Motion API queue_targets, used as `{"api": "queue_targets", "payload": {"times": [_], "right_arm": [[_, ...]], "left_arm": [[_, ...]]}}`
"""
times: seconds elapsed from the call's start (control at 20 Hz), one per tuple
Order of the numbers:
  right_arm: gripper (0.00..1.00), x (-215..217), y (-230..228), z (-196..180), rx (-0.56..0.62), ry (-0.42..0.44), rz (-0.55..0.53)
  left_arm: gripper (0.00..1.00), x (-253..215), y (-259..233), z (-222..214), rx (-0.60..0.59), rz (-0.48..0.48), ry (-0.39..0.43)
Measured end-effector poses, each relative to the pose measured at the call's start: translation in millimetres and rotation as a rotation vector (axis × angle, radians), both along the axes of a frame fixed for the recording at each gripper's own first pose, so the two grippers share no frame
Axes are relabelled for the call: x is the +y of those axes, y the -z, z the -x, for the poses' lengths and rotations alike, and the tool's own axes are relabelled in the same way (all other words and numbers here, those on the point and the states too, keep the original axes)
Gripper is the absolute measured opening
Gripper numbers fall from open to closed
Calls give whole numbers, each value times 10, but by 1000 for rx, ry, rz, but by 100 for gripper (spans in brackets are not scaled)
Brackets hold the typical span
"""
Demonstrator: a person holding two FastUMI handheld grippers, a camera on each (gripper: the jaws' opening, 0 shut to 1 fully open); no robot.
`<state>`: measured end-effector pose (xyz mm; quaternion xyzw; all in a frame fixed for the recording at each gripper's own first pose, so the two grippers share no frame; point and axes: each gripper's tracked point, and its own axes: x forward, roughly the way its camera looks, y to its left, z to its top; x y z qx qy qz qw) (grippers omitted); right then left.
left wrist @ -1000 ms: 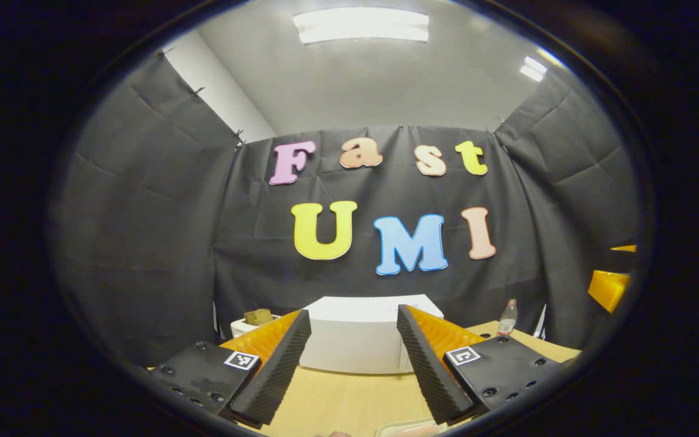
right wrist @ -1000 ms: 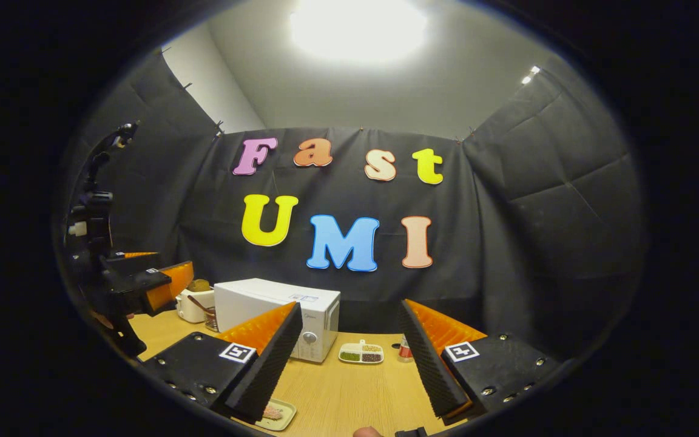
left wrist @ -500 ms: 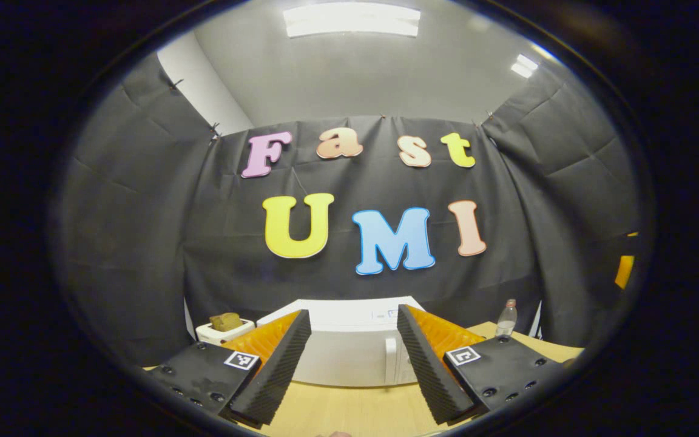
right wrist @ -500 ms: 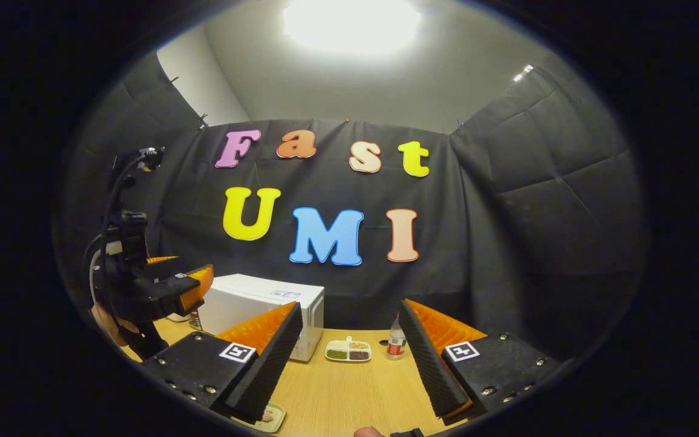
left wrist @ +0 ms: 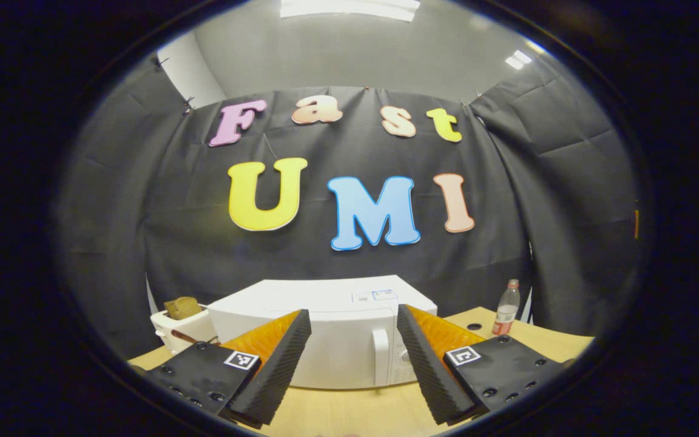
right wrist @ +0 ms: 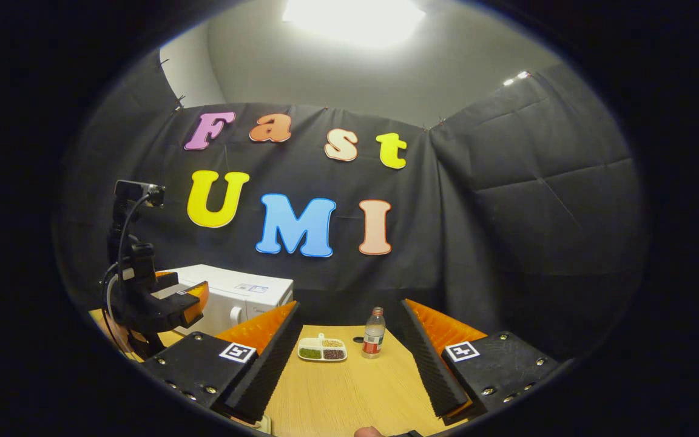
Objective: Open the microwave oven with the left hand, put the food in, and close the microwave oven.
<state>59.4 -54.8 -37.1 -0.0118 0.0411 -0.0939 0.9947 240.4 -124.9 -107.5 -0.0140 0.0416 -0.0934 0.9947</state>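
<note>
Straight ahead of the left gripper (left wrist: 354, 364), held wide and empty, the microwave oven (left wrist: 325, 334) is now seen nearer, door handle (left wrist: 380, 358) between the fingers; opening is judged imminent.

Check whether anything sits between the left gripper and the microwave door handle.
Nothing visible does. The left gripper hangs open and faces the closed microwave; its handle shows in the gap between the fingers, with bare table in front. The toaster and bottle stand off to the sides.

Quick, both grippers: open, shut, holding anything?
Left gripper: open, empty, pointed at the microwave, whose door is shut.
Right gripper: open, empty, above the table.
</note>
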Motion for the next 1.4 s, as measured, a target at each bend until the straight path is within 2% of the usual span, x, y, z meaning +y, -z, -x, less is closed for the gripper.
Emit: {"api": "queue_targets", "payload": {"times": [0.05, 0.1, 0.2, 0.3, 0.35, 0.5, 0.55, 0.65, 0.75, 0.85, 1.0, 1.15, 1.3, 1.4], "right_arm": [[98, -12, 20, -38, 7, 16, -1], [98, -21, 33, -69, 14, 33, -3], [98, -44, 70, -83, 27, 68, 0], [98, -83, 88, -58, 39, 103, 13], [98, -99, 105, -58, 45, 120, 20], [98, -122, 147, -36, 66, 163, 31], [98, -125, 172, -16, 74, 171, 31], [98, -132, 154, -23, 78, 188, 38], [98, -168, 138, -11, 75, 209, 53], [98, -190, 131, 17, 75, 225, 57], [98, -237, 114, 37, 78, 247, 58], [98, -260, 104, 49, 79, 255, 60], [98, -293, 95, 94, 82, 257, 67], [98, -278, 84, 83, 82, 251, 67]], "left_arm": [[99, -46, 113, -71, 16, 0, 14], [96, -94, 219, -136, 33, 3, 28], [99, -198, 433, -248, 68, 7, 54], [96, -304, 641, -379, 101, 4, 79], [99, -344, 732, -446, 114, -1, 86], [94, -434, 948, -591, 146, -14, 99], [97, -454, 1027, -638, 159, -22, 99], [95, -514, 1155, -713, 177, -30, 105], [89, -583, 1257, -770, 195, -35, 121], [76, -649, 1326, -794, 210, -34, 139], [65, -669, 1356, -780, 219, -36, 137], [39, -658, 1364, -821, 212, -40, 119], [35, -659, 1359, -816, 225, -36, 119], [27, -654, 1394, -813, 238, -59, 114]]}}
